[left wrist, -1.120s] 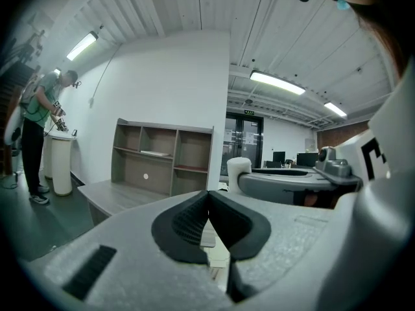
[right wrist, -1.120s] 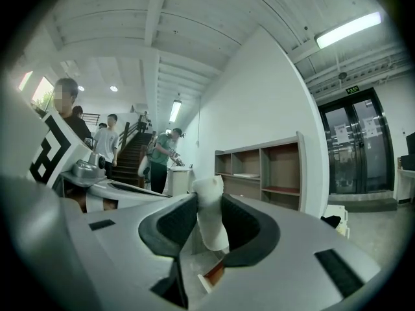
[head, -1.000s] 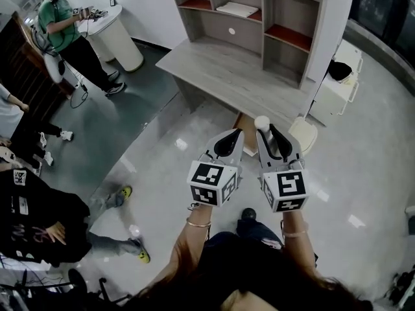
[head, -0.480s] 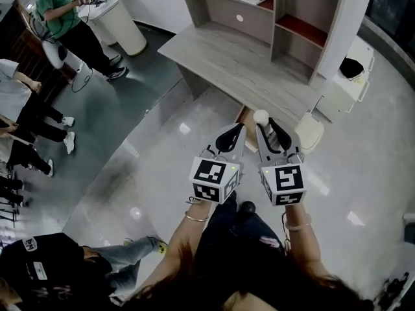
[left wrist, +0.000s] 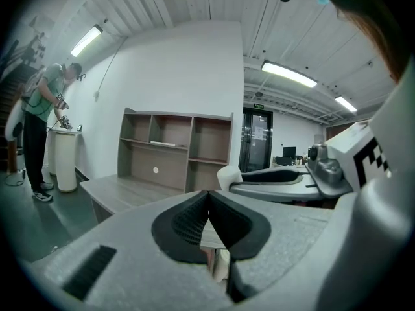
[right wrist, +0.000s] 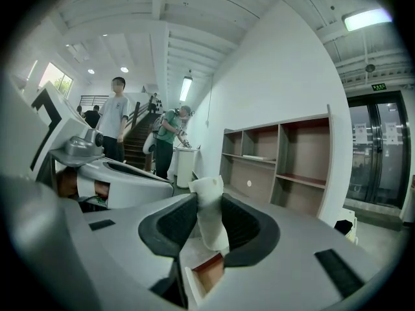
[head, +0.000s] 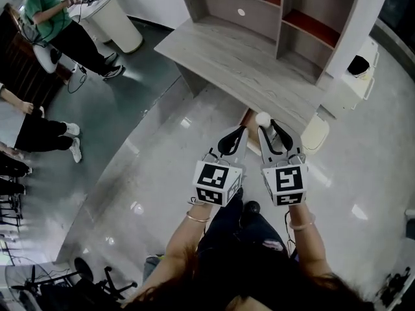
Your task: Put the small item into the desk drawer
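- Nearest, the left gripper (head: 232, 141) had its jaws pressed together, with nothing between them.
- Beside it, the right gripper (head: 268, 127) clamped the white item (right wrist: 209, 219) upright, its top poking above the pads.
- Ahead, the drawer (right wrist: 209, 272) under the tabletop (head: 240, 57) looked pulled out. A knock against its rim could tip the item onto the floor.

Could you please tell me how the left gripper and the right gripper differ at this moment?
The left gripper has its jaws closed together with nothing between them, while the right gripper has its jaws apart, clamped on a small white item. The left gripper's tips are bare, whereas the item sticks out past the right gripper's tips. Both are held side by side and point toward the desk.
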